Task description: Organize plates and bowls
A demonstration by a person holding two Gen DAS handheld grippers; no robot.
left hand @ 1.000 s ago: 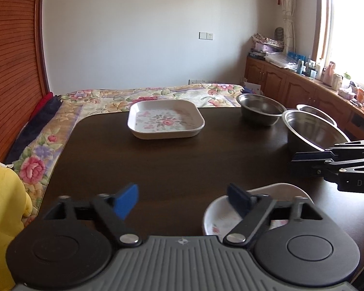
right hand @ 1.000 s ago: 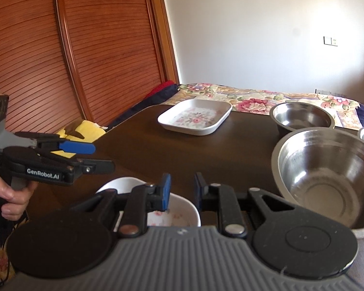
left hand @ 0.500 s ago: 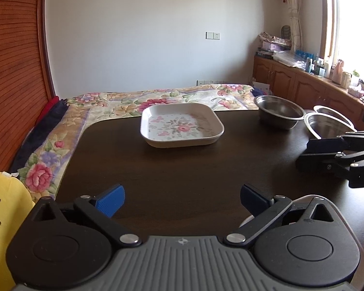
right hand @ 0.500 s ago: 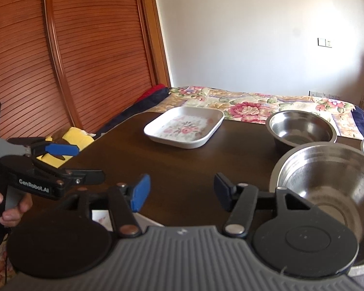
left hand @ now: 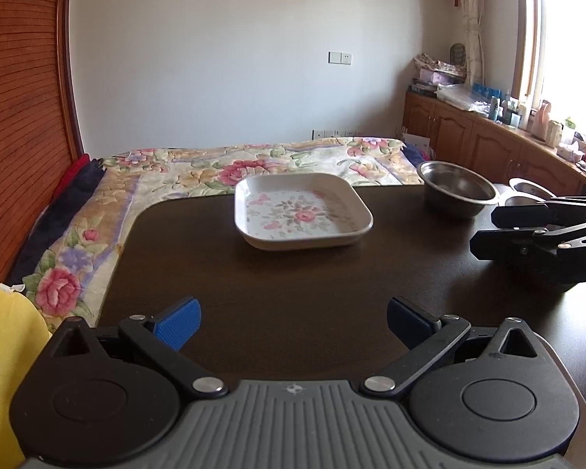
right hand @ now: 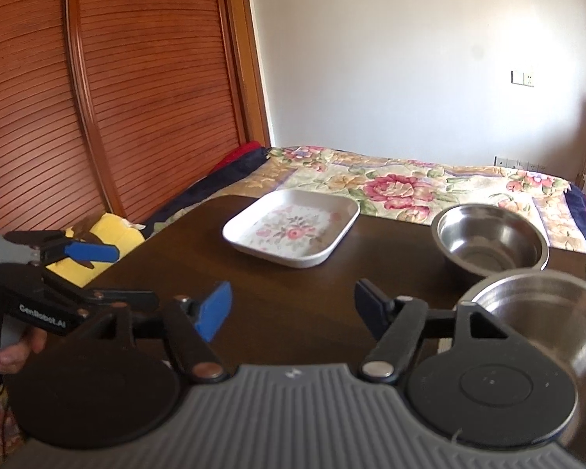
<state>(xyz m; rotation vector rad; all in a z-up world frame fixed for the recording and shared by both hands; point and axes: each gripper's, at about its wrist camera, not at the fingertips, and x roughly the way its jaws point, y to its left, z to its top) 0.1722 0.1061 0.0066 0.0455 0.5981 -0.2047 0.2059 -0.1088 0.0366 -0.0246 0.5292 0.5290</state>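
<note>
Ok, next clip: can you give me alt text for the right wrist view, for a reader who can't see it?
The right gripper hangs open and empty over a dark wooden table. Ahead sit a floral square plate and, right of it, a steel bowl, with a larger steel bowl nearer at right. The left gripper, in a hand, shows at the left edge.

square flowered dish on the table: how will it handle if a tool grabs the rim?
The dish looks rigid, likely melamine or ceramic, so it should not flex. Its glossy, sloped rim may slip between the pads. Wide and flat-bottomed, it probably slides on the table rather than tipping.
</note>
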